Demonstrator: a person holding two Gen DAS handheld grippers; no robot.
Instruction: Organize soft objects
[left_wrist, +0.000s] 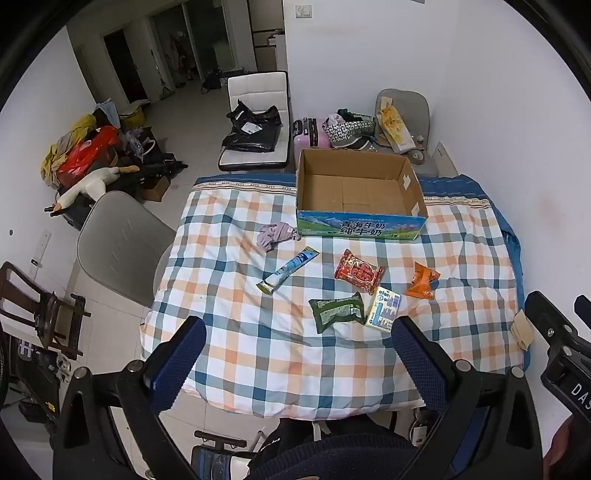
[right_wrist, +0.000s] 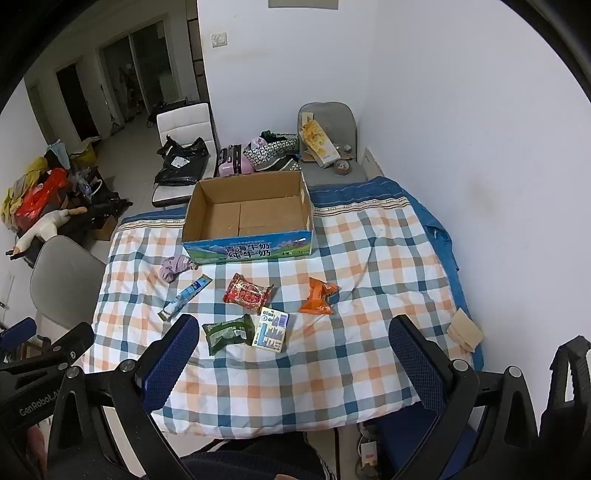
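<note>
Nothing had been packed: the open brown cardboard box with the blue printed front (left_wrist: 360, 192) stood empty at the far side of the checked-quilt tabletop (left_wrist: 258, 350). All the soft things lay loose in front of it — a crumpled lilac cloth (left_wrist: 275, 235) just beside the box's left corner, a long blue-and-white sachet (left_wrist: 289, 270), a red snack packet (left_wrist: 359, 271), an orange packet (left_wrist: 423, 281), a green packet (left_wrist: 338, 310) and a pale blue-printed pouch (left_wrist: 384, 308) touching it. The left tongs (left_wrist: 299, 339) and right tongs (right_wrist: 293, 338) hovered at the near edge, both spread apart and holding nothing. Open quilt lay around each item; the wall crowded the right side.
</note>
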